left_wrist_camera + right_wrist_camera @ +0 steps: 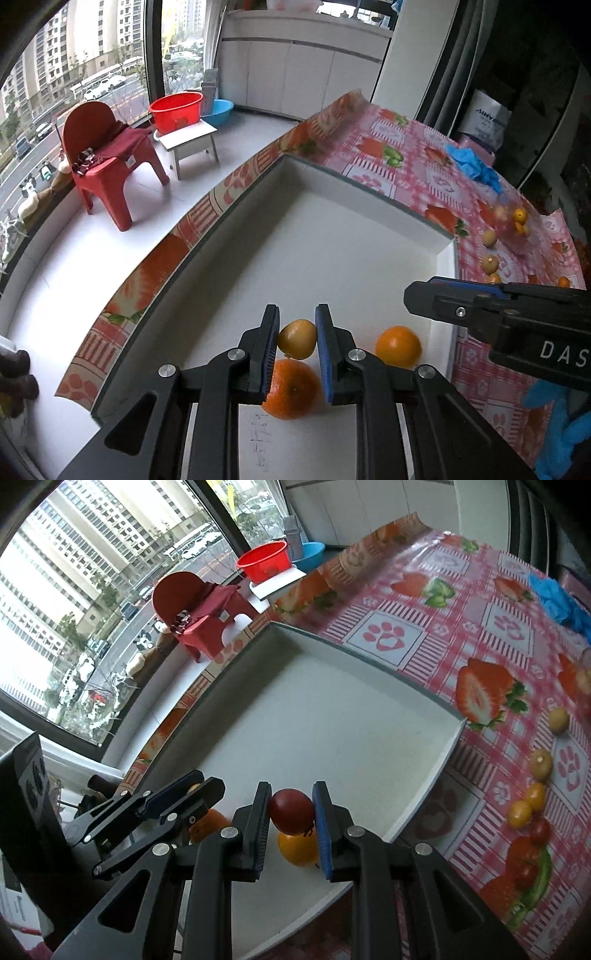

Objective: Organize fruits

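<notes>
Over the white tray [332,236] both grippers are loaded. The left hand-held gripper [296,339] is clamped on a small yellow-brown fruit [297,339], hanging just above an orange [291,391] lying in the tray, with another orange [398,347] near it. The right hand-held gripper [291,812] pinches a dark red tomato [291,815]. More small fruits [541,763] sit loose beside the tray on the strawberry-print surface [424,635]. Beyond the tray there's a red chair [107,162] by the window.
</notes>
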{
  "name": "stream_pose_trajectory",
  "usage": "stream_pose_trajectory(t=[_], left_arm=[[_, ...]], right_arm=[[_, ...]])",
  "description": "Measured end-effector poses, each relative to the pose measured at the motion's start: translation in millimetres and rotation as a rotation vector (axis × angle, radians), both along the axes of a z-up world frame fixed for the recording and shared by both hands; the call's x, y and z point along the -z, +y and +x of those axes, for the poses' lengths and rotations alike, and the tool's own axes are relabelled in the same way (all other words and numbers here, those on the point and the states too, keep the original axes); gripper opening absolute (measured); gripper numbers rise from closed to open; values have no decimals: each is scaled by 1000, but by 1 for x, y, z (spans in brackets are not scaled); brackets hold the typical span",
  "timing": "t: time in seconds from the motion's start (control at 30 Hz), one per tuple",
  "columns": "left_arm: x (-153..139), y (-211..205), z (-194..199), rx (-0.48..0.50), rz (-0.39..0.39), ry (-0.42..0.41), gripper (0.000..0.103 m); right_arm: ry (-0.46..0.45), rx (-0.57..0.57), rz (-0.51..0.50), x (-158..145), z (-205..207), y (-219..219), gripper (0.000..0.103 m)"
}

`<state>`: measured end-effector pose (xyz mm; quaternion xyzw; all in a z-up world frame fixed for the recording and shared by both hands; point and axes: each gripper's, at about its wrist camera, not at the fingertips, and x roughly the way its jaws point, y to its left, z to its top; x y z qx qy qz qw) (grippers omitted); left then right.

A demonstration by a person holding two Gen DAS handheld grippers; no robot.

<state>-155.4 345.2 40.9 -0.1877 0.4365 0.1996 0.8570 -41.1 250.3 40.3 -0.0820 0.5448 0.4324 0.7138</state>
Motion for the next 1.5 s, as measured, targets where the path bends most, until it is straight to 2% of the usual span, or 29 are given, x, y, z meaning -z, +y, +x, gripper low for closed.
stream_pose_trajectory(t=[0.07,0.1,0.13,0.2,0.23,0.27,0.3,0.37,0.43,0.5,0.57,0.6,0.73,0.87,1.07,1.2,1.33,1.4,1.5], left_arm=[[3,-1,2,6,6,5,21],[4,-2,2,10,11,7,21],[6,-3,3,12,17,12,21],[7,-4,5,17,22,17,22],[8,-4,5,17,24,24,22],[9,-5,7,17,28,34,29],[11,-5,7,14,32,42,56],[8,-5,4,-18,50,19,89],[4,-7,1,-29,59,-11,89],[1,-9,3,-8,48,-5,89],[-2,-13,4,-3,59,-8,89],[-4,-16,6,0,67,-10,89],[-9,-29,11,29,59,-17,89],[-15,-52,18,79,75,-19,89],[-29,-92,29,164,94,-42,89],[-29,-123,35,229,94,-42,89],[-14,-158,40,294,104,-16,89],[-2,-172,43,303,103,-8,89],[15,-185,46,295,95,1,89]], right_arm=[[18,7,1,4,3,0,29],[25,13,2,5,4,-1,38],[29,19,3,6,5,-2,53],[21,27,7,4,5,-4,68],[17,29,9,3,6,-5,70],[12,30,9,1,6,-6,70],[8,31,12,-1,6,-8,71],[-6,39,17,-6,7,-12,78],[-27,52,18,-12,8,-19,82],[-44,72,17,-17,11,-26,85],[-72,105,16,-22,13,-40,94],[-83,117,16,-24,15,-45,103],[-115,167,21,-26,22,-76,103],[-101,223,13,-23,31,-110,103],[-82,365,-23,-11,53,-175,103],[-143,465,-158,10,62,-215,103],[-214,524,-268,41,60,-247,103],[-311,535,-269,45,54,-257,103],[-346,532,-225,47,51,-260,103]])
